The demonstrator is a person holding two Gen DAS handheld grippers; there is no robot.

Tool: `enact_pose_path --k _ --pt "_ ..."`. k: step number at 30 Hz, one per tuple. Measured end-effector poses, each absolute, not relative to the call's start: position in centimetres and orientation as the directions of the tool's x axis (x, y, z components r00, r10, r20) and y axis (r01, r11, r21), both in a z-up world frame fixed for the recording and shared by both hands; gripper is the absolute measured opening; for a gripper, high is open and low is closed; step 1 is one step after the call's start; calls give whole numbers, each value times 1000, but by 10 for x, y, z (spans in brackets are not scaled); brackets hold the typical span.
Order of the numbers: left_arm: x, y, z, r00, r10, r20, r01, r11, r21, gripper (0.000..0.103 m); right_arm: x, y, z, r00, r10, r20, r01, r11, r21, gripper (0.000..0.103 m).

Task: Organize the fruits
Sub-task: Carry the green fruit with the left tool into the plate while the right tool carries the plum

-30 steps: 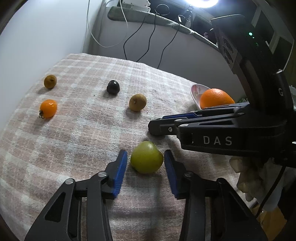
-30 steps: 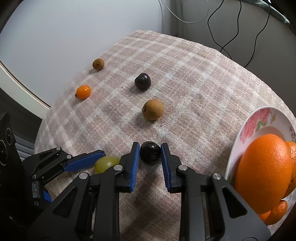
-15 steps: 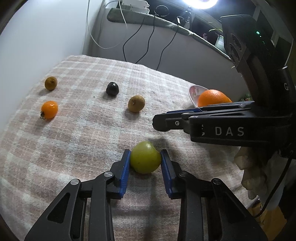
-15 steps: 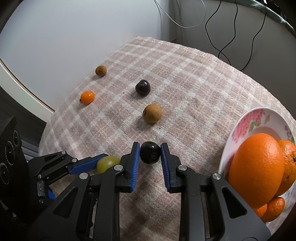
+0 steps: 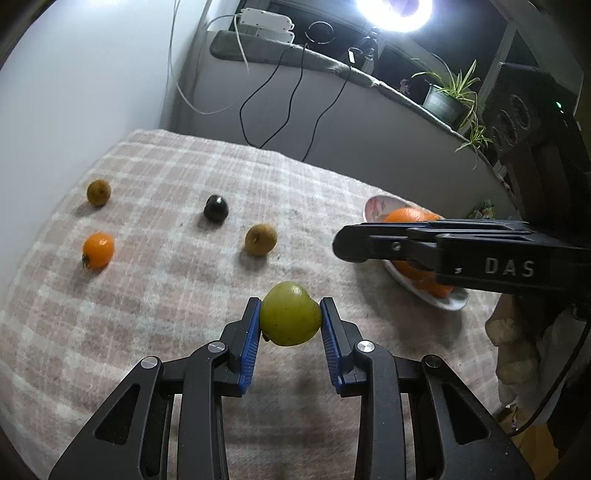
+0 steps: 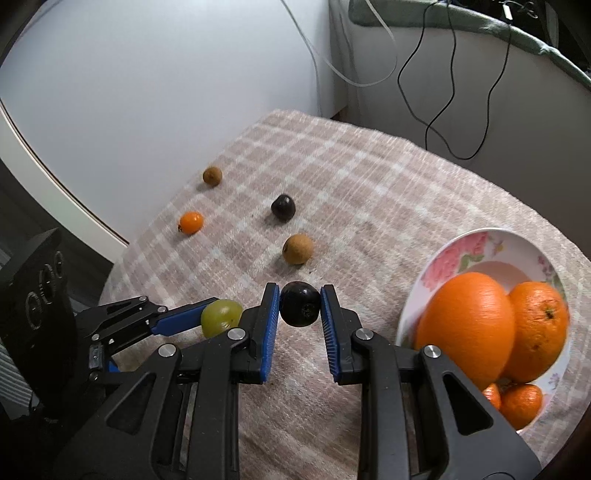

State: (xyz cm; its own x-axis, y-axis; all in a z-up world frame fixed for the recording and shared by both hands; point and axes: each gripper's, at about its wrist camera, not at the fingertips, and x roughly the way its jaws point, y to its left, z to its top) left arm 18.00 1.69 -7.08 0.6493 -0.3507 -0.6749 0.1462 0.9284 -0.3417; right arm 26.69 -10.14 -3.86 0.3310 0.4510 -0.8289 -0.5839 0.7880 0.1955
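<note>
My left gripper (image 5: 290, 323) is shut on a green fruit (image 5: 290, 314) and holds it above the checked cloth; it also shows in the right wrist view (image 6: 221, 316). My right gripper (image 6: 300, 306) is shut on a small black fruit (image 6: 300, 303), held above the cloth next to a flowered plate (image 6: 476, 243) with oranges (image 6: 467, 325). On the cloth lie a brown fruit (image 5: 260, 239), a dark fruit (image 5: 216, 209), a small orange fruit (image 5: 98, 250) and another brown fruit (image 5: 98, 192).
The plate (image 5: 376, 206) sits at the table's right side, partly behind the right gripper body (image 5: 461, 254). Cables (image 5: 273, 110) hang down the wall behind. A potted plant (image 5: 448, 99) stands on the ledge under a bright lamp (image 5: 393, 13).
My left gripper closed on the green fruit and lifted it off the cloth. My right gripper rose with the black fruit still held.
</note>
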Motion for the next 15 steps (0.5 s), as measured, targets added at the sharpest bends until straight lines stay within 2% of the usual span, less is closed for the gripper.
enact_pose_path --k 15 --pt "215 -23 -41 659 -397 -639 239 916 -323 30 289 -182 -6 451 461 -764 -482 847 227 24"
